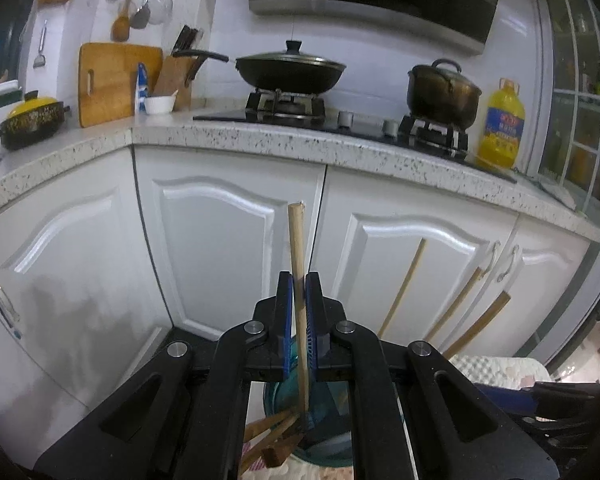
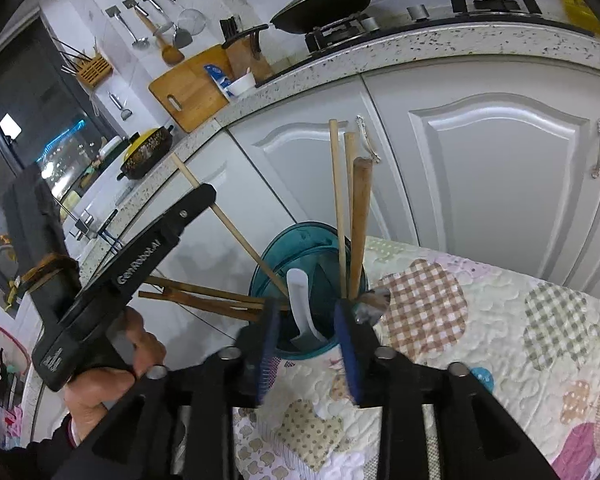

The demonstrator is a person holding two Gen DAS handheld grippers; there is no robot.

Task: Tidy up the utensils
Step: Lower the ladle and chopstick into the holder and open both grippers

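In the left wrist view a pale wooden chopstick (image 1: 297, 240) stands nearly upright between the blue pads of my left gripper (image 1: 299, 280). The jaws are slightly parted, with thin gaps beside the stick. Its lower end rests in the teal holder (image 1: 328, 400). The right wrist view shows that left gripper (image 2: 206, 194) from the side, with the same chopstick (image 2: 236, 236) slanting down into the teal holder (image 2: 268, 256). My right gripper (image 2: 306, 306) is open just in front of the holder. A white spoon (image 2: 298, 300) stands in the holder between its pads, untouched. Two chopsticks (image 2: 338, 200) and a wooden handle (image 2: 360, 216) stand upright there.
Several brown wooden utensils (image 2: 204, 298) stick out sideways at the holder's left. The holder sits on a quilted patchwork cloth (image 2: 480, 320). White cabinet doors (image 2: 500, 160) and a speckled countertop (image 1: 260, 140) with a wok (image 1: 290, 70) are close behind. A hand (image 2: 112, 376) holds the left tool.
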